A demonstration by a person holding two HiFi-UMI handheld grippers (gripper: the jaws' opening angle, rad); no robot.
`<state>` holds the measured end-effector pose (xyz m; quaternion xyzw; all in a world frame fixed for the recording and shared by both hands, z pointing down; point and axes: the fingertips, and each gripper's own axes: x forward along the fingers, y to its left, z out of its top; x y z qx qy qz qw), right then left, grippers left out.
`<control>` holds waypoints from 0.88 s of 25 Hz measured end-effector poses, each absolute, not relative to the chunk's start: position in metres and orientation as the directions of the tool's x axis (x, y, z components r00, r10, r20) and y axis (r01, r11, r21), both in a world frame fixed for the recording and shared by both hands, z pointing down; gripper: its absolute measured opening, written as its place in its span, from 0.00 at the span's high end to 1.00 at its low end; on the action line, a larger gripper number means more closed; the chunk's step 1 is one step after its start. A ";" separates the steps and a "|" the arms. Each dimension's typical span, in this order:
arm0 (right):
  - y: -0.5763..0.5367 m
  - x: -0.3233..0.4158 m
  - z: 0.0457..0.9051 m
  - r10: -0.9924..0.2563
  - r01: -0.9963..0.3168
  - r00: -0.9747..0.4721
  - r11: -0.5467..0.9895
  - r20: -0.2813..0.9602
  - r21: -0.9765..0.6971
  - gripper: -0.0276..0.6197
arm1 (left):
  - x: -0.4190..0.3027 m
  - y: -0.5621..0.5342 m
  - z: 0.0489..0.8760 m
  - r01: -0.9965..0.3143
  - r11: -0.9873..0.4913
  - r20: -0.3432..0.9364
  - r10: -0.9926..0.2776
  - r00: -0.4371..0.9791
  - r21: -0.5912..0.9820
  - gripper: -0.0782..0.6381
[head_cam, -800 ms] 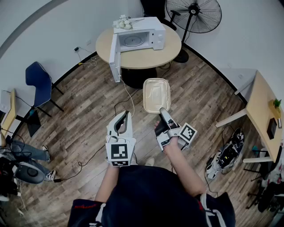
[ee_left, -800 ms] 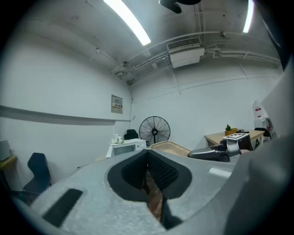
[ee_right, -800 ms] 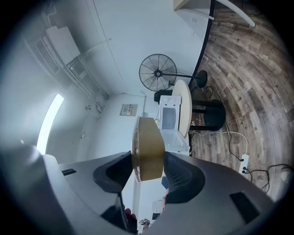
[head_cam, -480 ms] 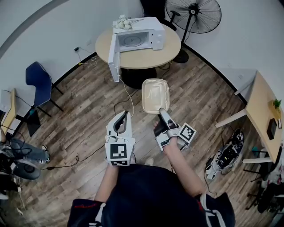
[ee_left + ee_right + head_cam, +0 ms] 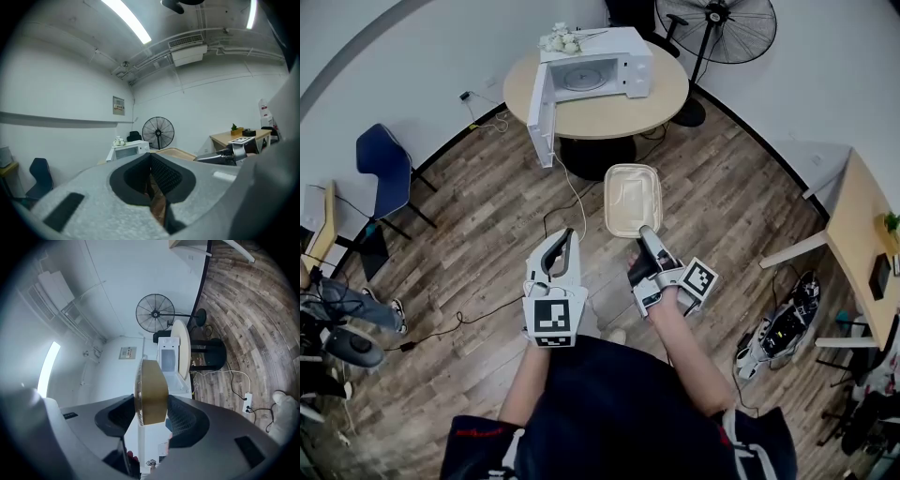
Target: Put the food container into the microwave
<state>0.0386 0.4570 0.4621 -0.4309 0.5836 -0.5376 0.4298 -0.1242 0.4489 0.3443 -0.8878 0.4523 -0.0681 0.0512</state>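
Note:
A beige food container point(image 5: 631, 199) with a clear lid hangs out in front of me, and my right gripper point(image 5: 645, 233) is shut on its near edge. In the right gripper view the container point(image 5: 151, 391) stands edge-on between the jaws. The white microwave point(image 5: 592, 74) sits on a round wooden table point(image 5: 609, 114) ahead, its door point(image 5: 542, 129) swung open to the left. It shows small in the right gripper view as the microwave point(image 5: 168, 359). My left gripper point(image 5: 565, 236) is held beside the right one, shut and empty, its jaw tips meeting point(image 5: 151, 156).
A black standing fan point(image 5: 714, 30) is behind the table. A blue chair point(image 5: 382, 161) stands at the left by the wall. Cables point(image 5: 567, 197) trail across the wood floor under the container. A wooden desk point(image 5: 862, 240) is at the right.
The table and microwave have shifted slightly in the head view as I stepped; both grippers and the held container keep the same pose relative to each other.

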 end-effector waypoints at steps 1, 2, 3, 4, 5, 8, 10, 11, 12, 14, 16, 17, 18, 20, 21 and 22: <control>0.454 0.039 0.465 -0.965 -0.038 -0.261 0.045 -0.033 -0.998 0.63 | -0.123 0.444 0.344 -0.798 -0.584 0.074 -0.812 0.580 -0.151 0.87; 0.449 0.039 0.467 -0.964 -0.035 -0.263 0.040 -0.029 -0.999 0.63 | -0.122 0.439 0.345 -0.798 -0.583 0.075 -0.812 0.579 -0.148 0.87; 0.444 0.040 0.469 -0.964 -0.034 -0.264 0.036 -0.025 -0.999 0.63 | -0.120 0.433 0.346 -0.798 -0.585 0.077 -0.811 0.580 -0.147 0.87; 0.437 0.041 0.471 -0.964 -0.034 -0.265 0.032 -0.022 -0.999 0.63 | -0.118 0.426 0.348 -0.797 -0.586 0.080 -0.810 0.581 -0.146 0.87; 0.430 0.042 0.473 -0.964 -0.034 -0.265 0.028 -0.018 -0.999 0.63 | -0.117 0.417 0.351 -0.796 -0.587 0.083 -0.809 0.582 -0.145 0.87; 0.406 0.050 0.477 -0.965 -0.040 -0.260 0.018 -0.007 -0.999 0.63 | -0.109 0.390 0.356 -0.794 -0.592 0.085 -0.806 0.586 -0.140 0.87; 0.386 0.059 0.479 -0.968 -0.040 -0.252 0.016 -0.005 -0.999 0.63 | -0.102 0.369 0.356 -0.791 -0.595 0.083 -0.803 0.590 -0.138 0.87; 0.376 0.064 0.479 -0.969 -0.041 -0.249 0.015 -0.005 -0.999 0.63 | -0.098 0.357 0.356 -0.790 -0.598 0.081 -0.801 0.593 -0.136 0.87; 0.364 0.067 0.479 -0.969 -0.043 -0.246 0.015 -0.004 -0.999 0.63 | -0.095 0.346 0.355 -0.789 -0.600 0.080 -0.800 0.595 -0.135 0.87; 0.340 0.070 0.477 -0.970 -0.044 -0.244 0.013 -0.002 -0.999 0.63 | -0.091 0.321 0.353 -0.787 -0.602 0.078 -0.798 0.597 -0.138 0.87; 0.314 0.071 0.475 -0.970 -0.044 -0.244 0.010 0.001 -0.999 0.63 | -0.089 0.295 0.350 -0.784 -0.603 0.080 -0.798 0.598 -0.150 0.87; 0.302 0.071 0.474 -0.969 -0.045 -0.245 0.008 0.004 -0.999 0.63 | -0.089 0.283 0.348 -0.783 -0.602 0.081 -0.798 0.597 -0.158 0.87; 0.289 0.070 0.472 -0.969 -0.046 -0.247 0.005 0.006 -0.999 0.63 | -0.089 0.271 0.346 -0.782 -0.601 0.081 -0.799 0.596 -0.165 0.87; 0.264 0.066 0.470 -0.968 -0.043 -0.250 0.002 0.009 -0.999 0.63 | -0.092 0.247 0.343 -0.783 -0.597 0.082 -0.802 0.592 -0.175 0.87; 0.251 0.064 0.469 -0.968 -0.039 -0.251 0.000 0.010 -0.999 0.63 | -0.095 0.233 0.342 -0.785 -0.595 0.083 -0.803 0.590 -0.175 0.87; 0.238 0.062 0.469 -0.968 -0.033 -0.250 -0.003 0.011 -0.999 0.63 | -0.098 0.220 0.341 -0.786 -0.594 0.085 -0.804 0.589 -0.173 0.87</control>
